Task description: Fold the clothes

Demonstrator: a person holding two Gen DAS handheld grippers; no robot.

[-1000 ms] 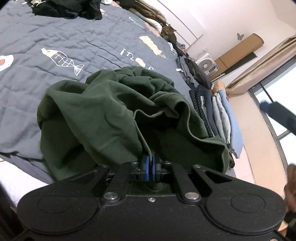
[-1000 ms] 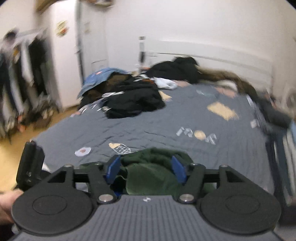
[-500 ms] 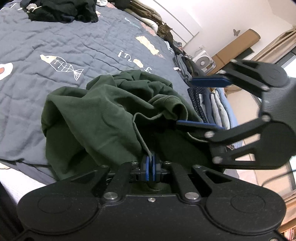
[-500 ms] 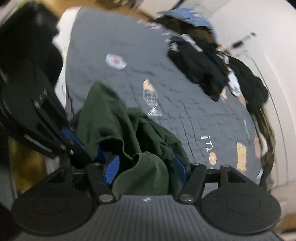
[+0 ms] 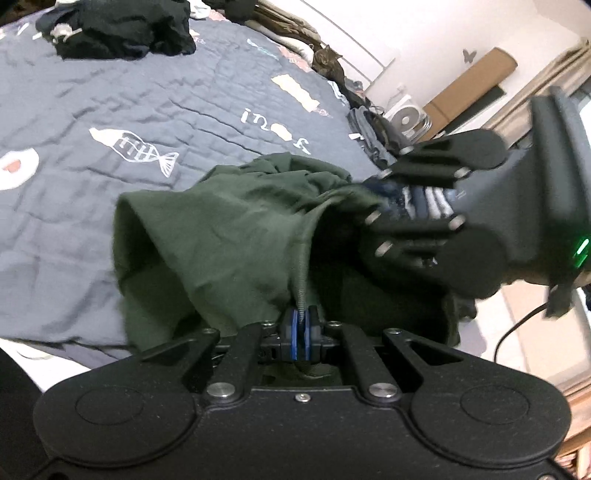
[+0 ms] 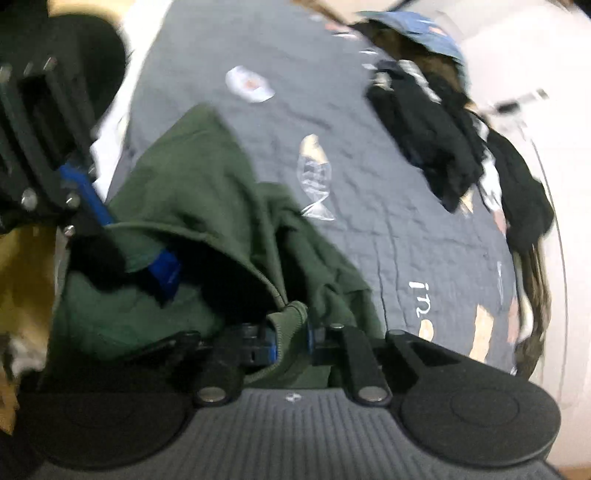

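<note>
Green sweatshirt [image 5: 229, 236] lies crumpled at the bed [image 5: 92, 85] edge: soft, limp, moderately heavy knit. Left hand-held gripper [image 5: 300, 332] is clamped on its ribbed hem; right hand-held gripper [image 6: 291, 338] is closing on a second hem fold. Best hold: hem corners.

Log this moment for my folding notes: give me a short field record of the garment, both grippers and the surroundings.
garment: green hoodie, crumpled on the grey quilt
left gripper: shut on the hoodie's ribbed edge
right gripper: fingers closing, hoodie hem between them
other clothes: black pile at the far side of the bed
folded stack: partly hidden behind the right gripper
</note>
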